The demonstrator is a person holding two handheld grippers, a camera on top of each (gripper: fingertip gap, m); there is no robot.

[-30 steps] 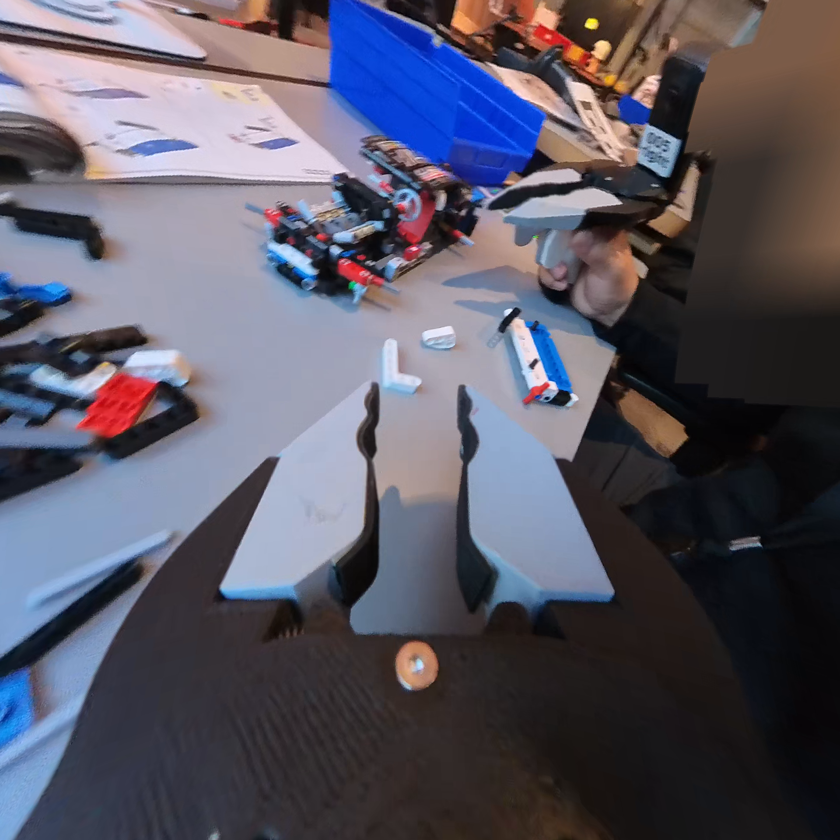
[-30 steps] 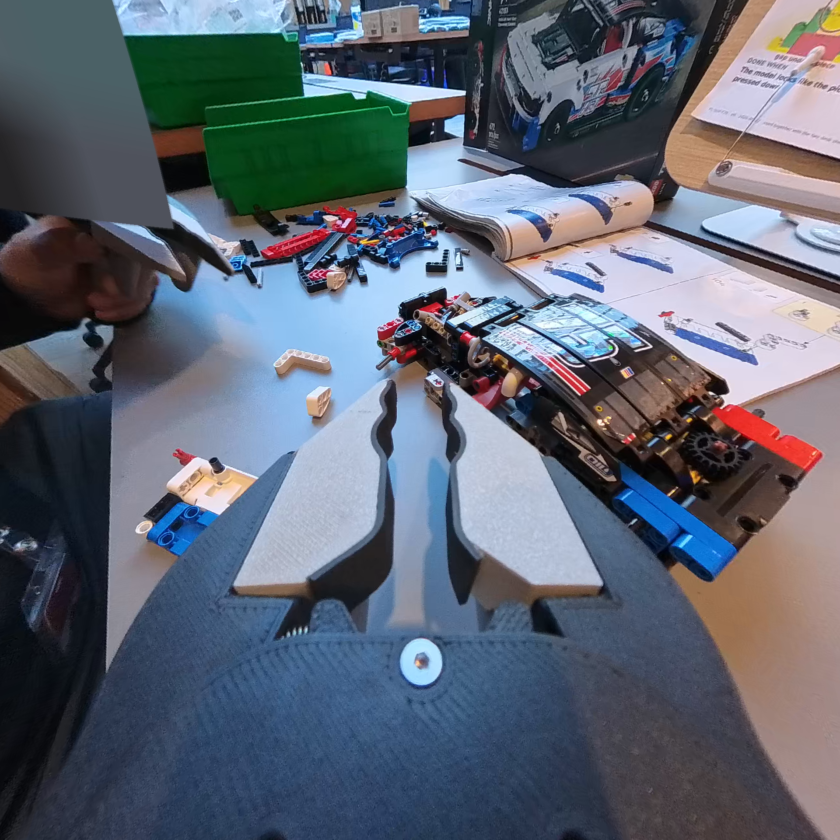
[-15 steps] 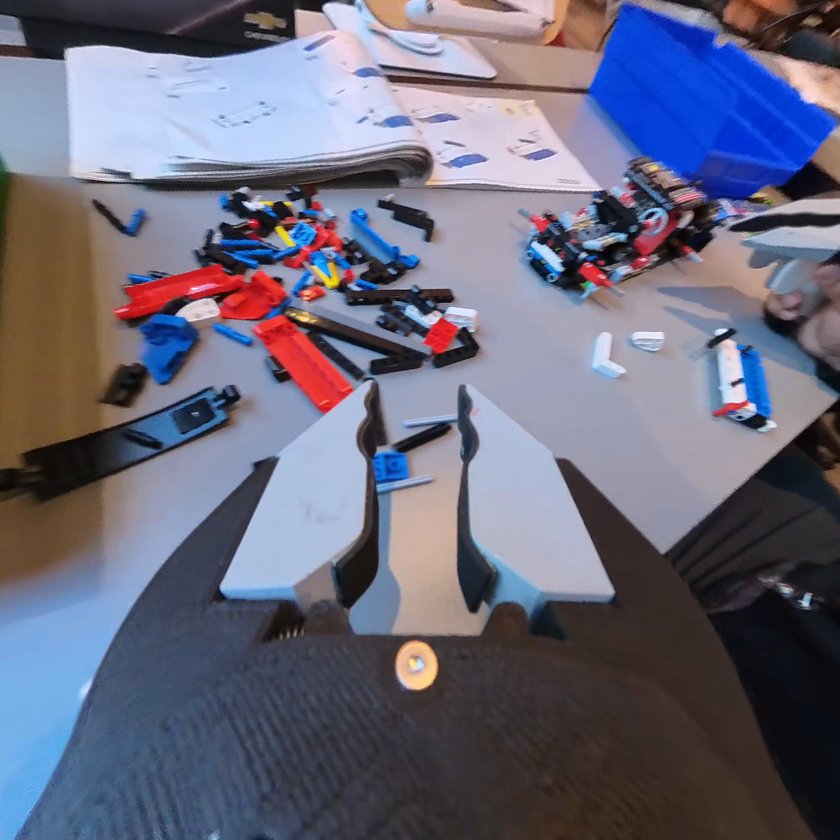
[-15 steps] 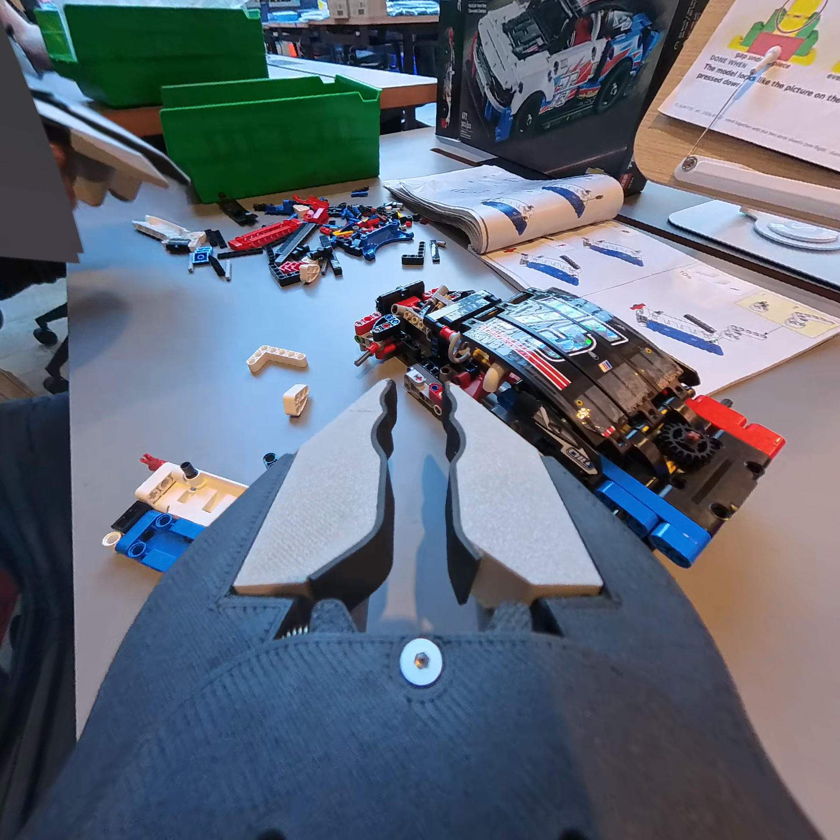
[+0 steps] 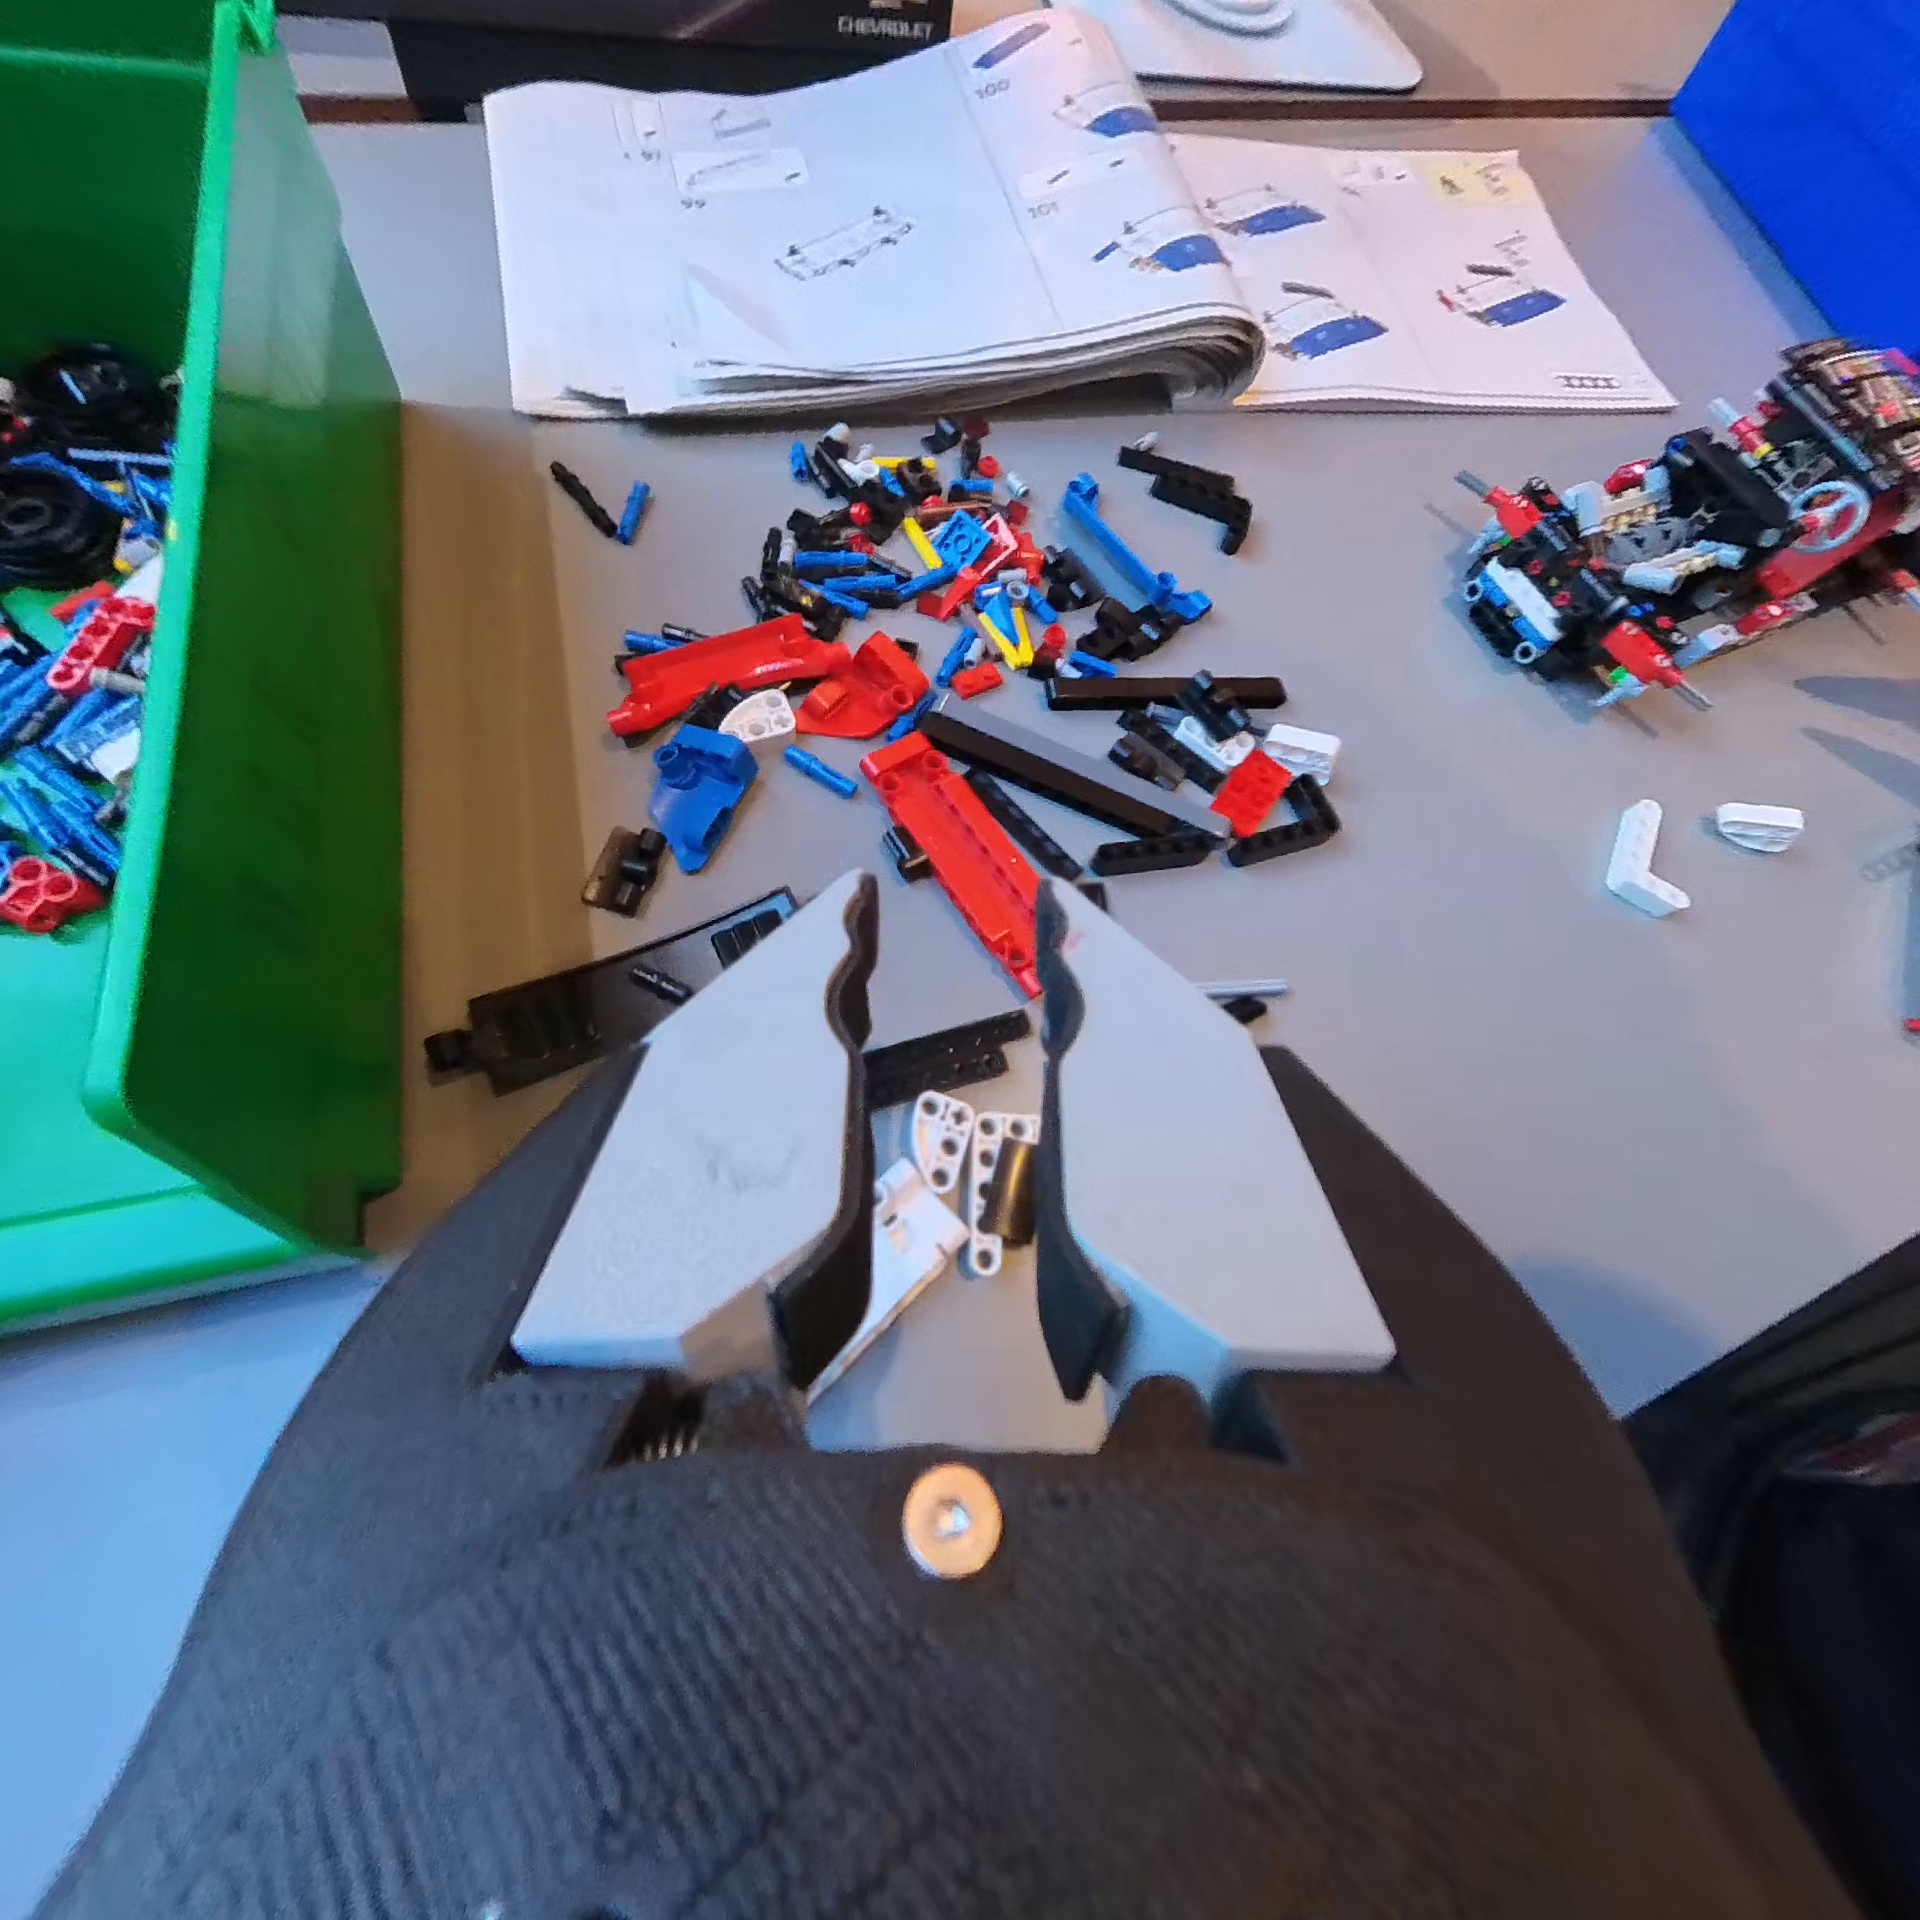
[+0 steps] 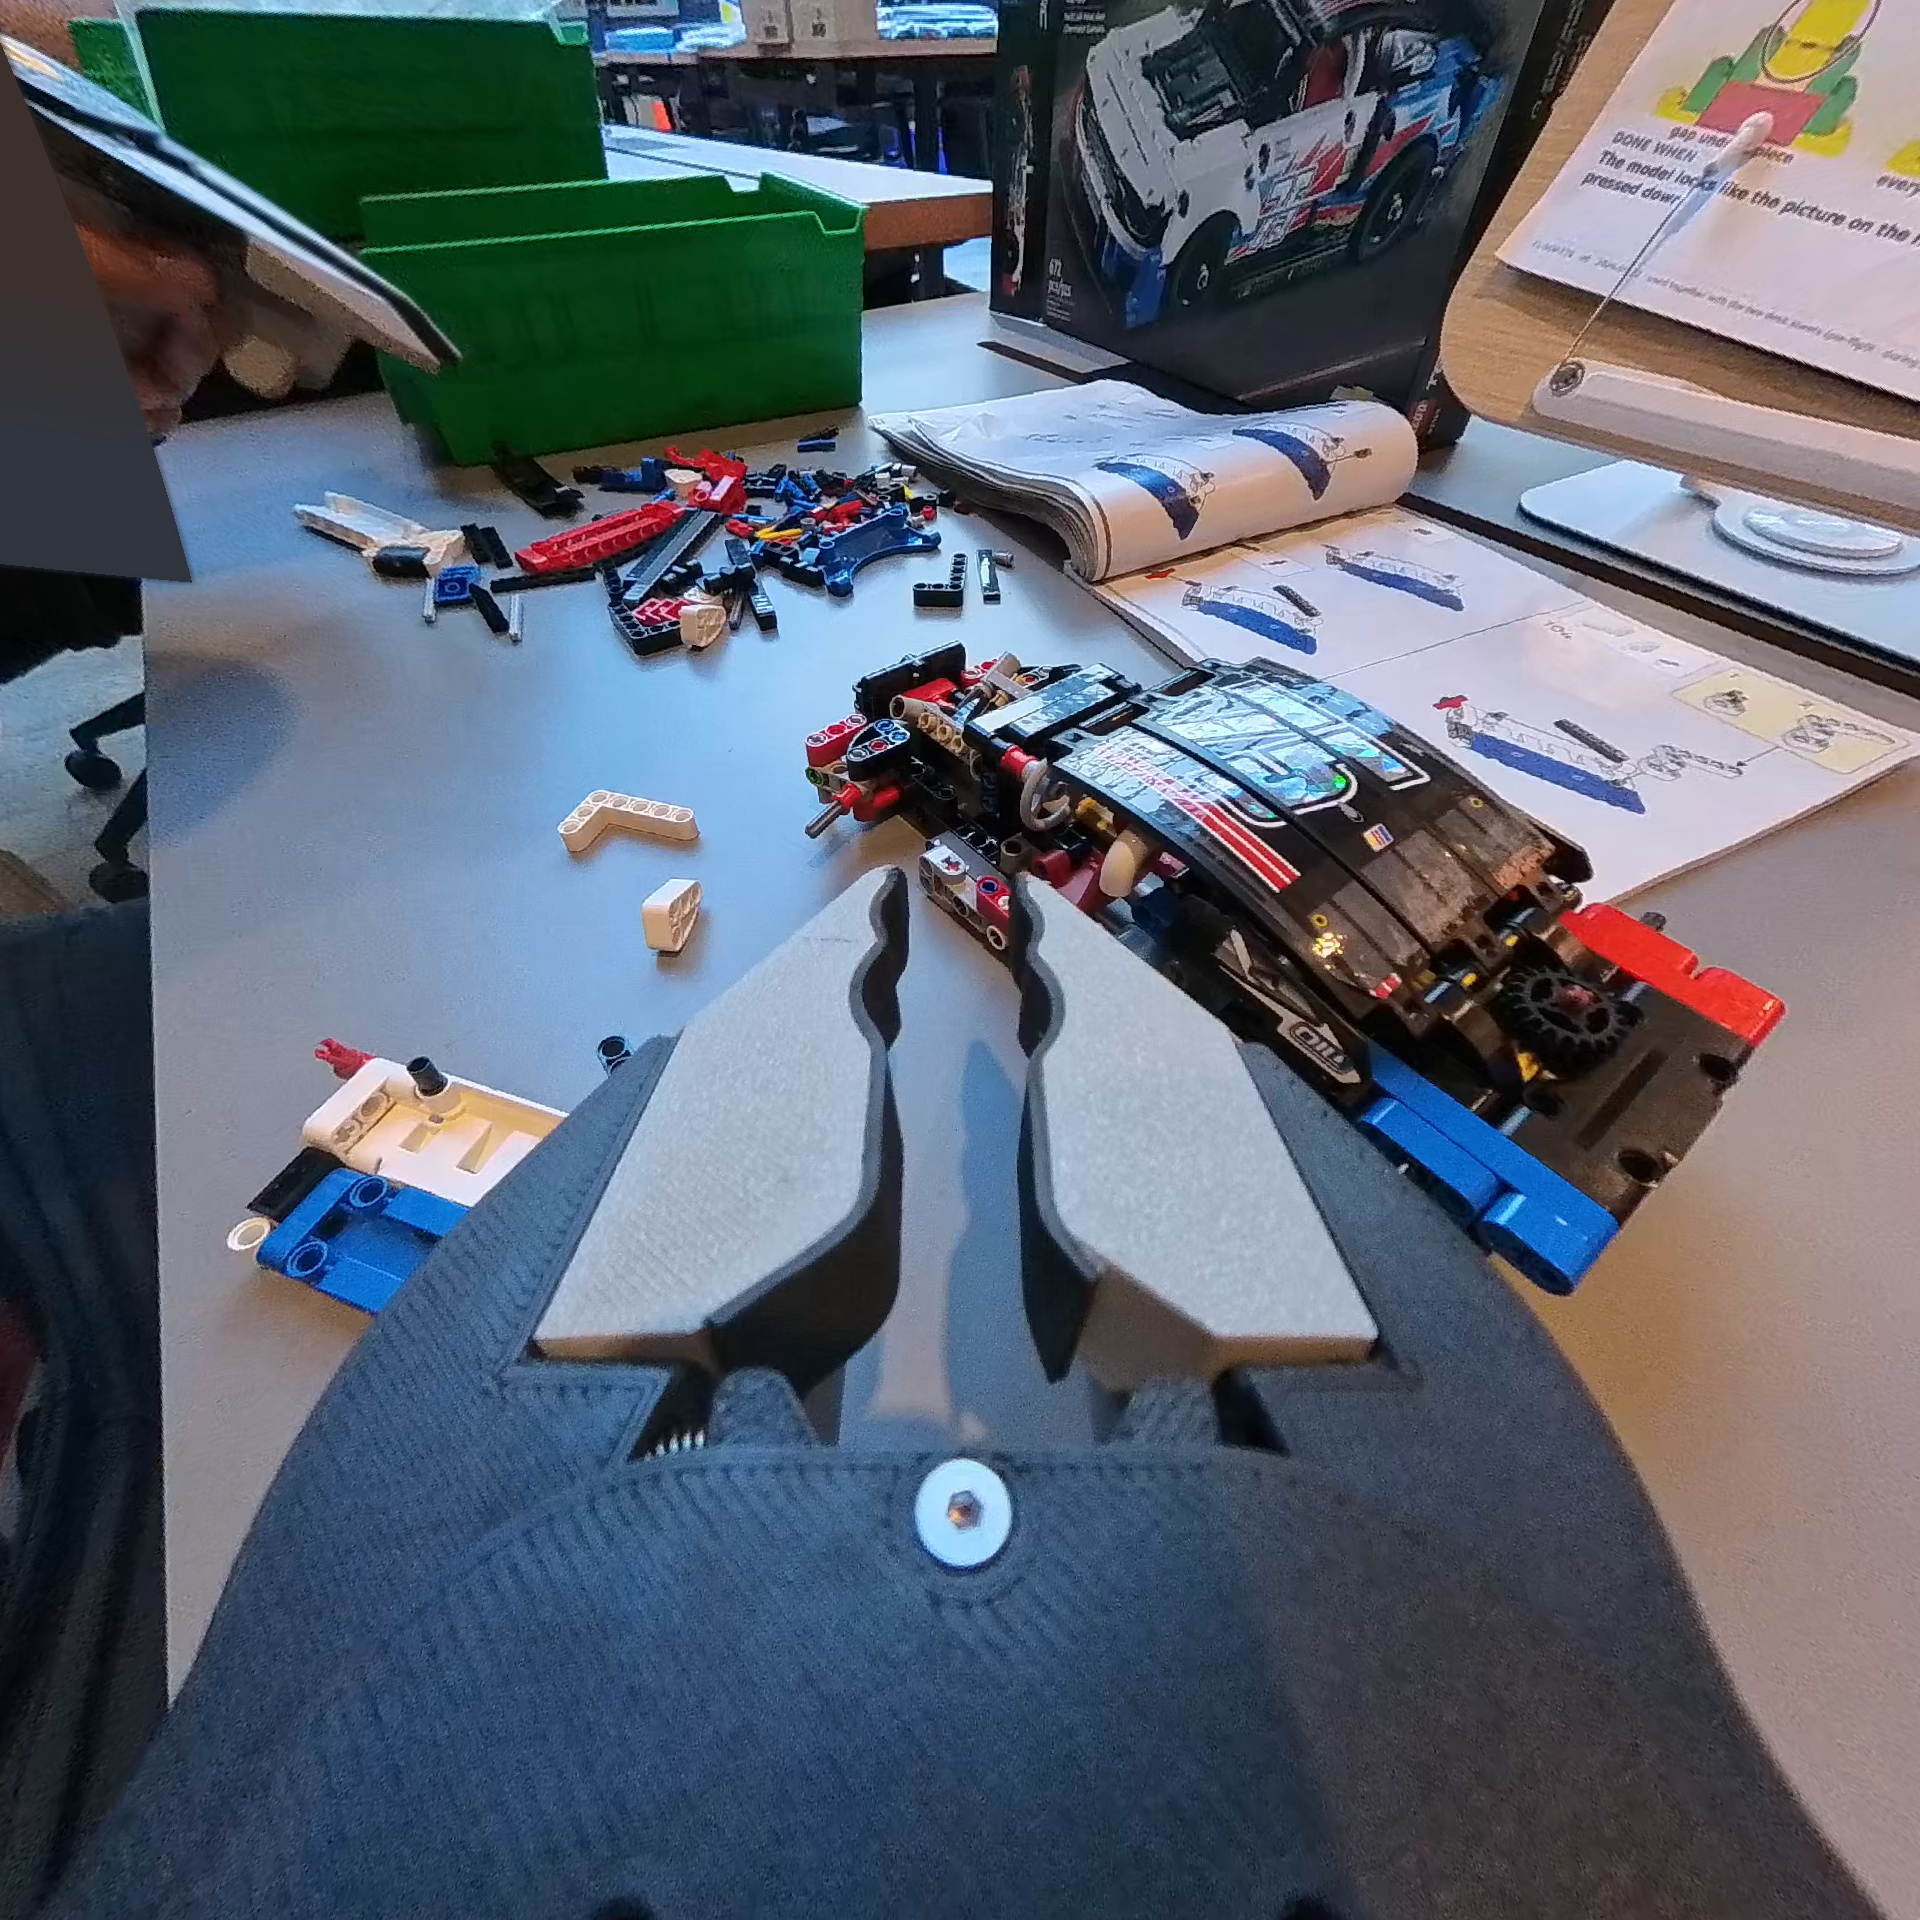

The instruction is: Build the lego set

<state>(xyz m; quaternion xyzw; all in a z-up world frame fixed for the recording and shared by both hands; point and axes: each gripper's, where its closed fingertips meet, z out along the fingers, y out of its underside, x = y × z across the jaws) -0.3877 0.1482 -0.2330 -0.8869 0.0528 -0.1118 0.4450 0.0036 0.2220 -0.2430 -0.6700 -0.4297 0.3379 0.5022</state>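
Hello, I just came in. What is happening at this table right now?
A person is building a toy car from bricks, with a gripping tool in each hand. The left tool is open and empty, above the pile of loose pieces beside the green bin. The right tool is open and empty too, near the half-built car. The instruction booklet lies open behind it, and a small white and blue assembly waits near the table edge.

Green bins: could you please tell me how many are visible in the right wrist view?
2: the nearer green bin stands beside the loose brick pile; the farther green bin stands behind it. Others may be hidden.
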